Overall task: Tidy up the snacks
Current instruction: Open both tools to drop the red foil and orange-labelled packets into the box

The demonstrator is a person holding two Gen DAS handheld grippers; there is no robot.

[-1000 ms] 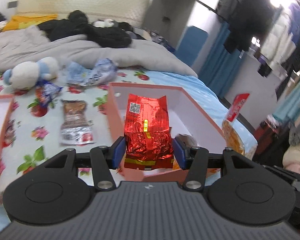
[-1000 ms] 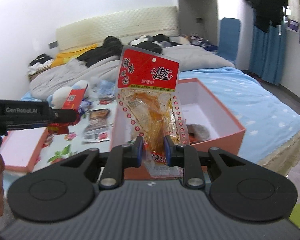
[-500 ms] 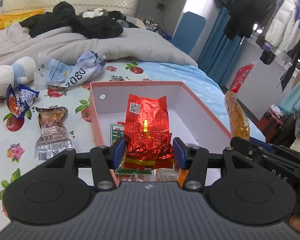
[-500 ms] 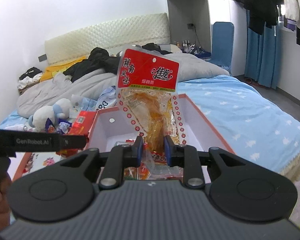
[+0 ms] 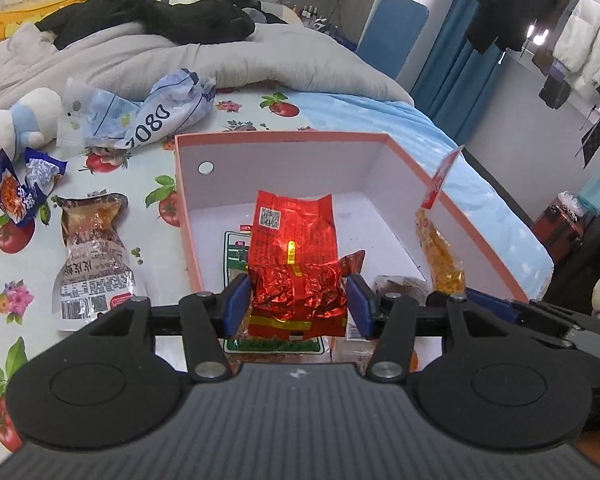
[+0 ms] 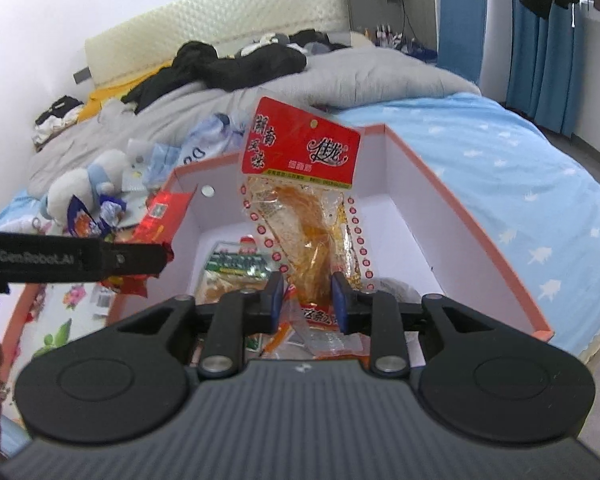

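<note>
Readable markings, placed relative to the pink box (image 5: 404,160):
- Crumpled blue-white bag (image 5: 148,114), beyond the box's far-left corner — "080", seen upside down.
- Left gripper (image 6: 156,258) arm, left of the box — "GenRobot.AI".
- Red-header snack pouch (image 6: 300,200), above the box — large Chinese characters, perhaps a brand; blurred.

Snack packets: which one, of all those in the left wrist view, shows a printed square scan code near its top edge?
The red foil packet held upright in the left gripper over the pink box. The brown packet and the blue packet lie on the floral sheet.
</note>
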